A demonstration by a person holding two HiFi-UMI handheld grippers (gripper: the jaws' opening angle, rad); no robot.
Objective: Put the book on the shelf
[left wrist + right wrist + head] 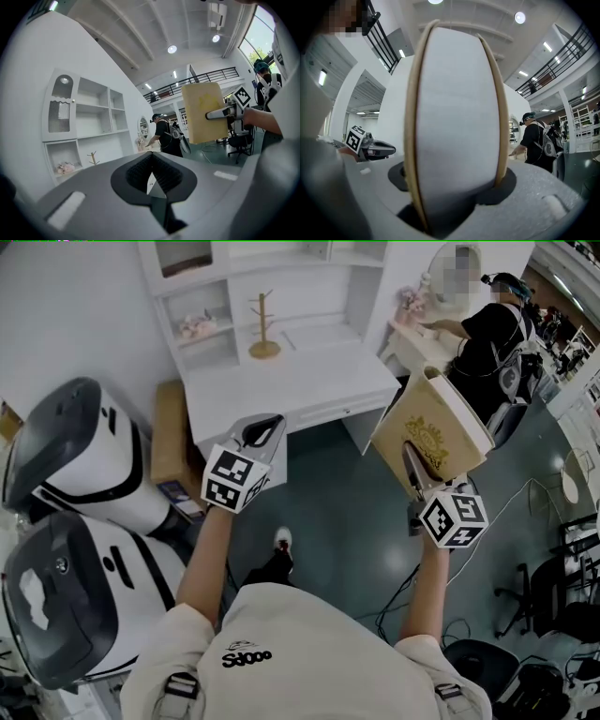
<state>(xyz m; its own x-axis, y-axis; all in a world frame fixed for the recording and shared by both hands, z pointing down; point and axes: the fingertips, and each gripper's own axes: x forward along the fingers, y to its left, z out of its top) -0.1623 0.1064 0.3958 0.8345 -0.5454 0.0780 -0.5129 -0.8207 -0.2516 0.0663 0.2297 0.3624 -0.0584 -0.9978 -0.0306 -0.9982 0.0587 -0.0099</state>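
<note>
A thick tan book [436,418] with a gold emblem on its cover is upright in my right gripper [410,454], which is shut on its lower edge. In the right gripper view the book's white page edge [454,108] fills the middle, and the jaws of the right gripper [454,197] press on both covers. My left gripper [267,423] is shut and empty, held over the floor in front of the white desk [309,371]. The white shelf unit [281,296] rises behind the desk. From the left gripper [152,164] I see the shelf unit [93,112] at left and the book [202,112] at right.
A wooden mug tree [264,329] stands on the desk and pink flowers [197,326] sit in a low shelf cell. Two white-and-black machines [75,456] and a cardboard box [169,432] stand at left. A person in black [487,334] works at the back right; chairs [553,596] and cables lie right.
</note>
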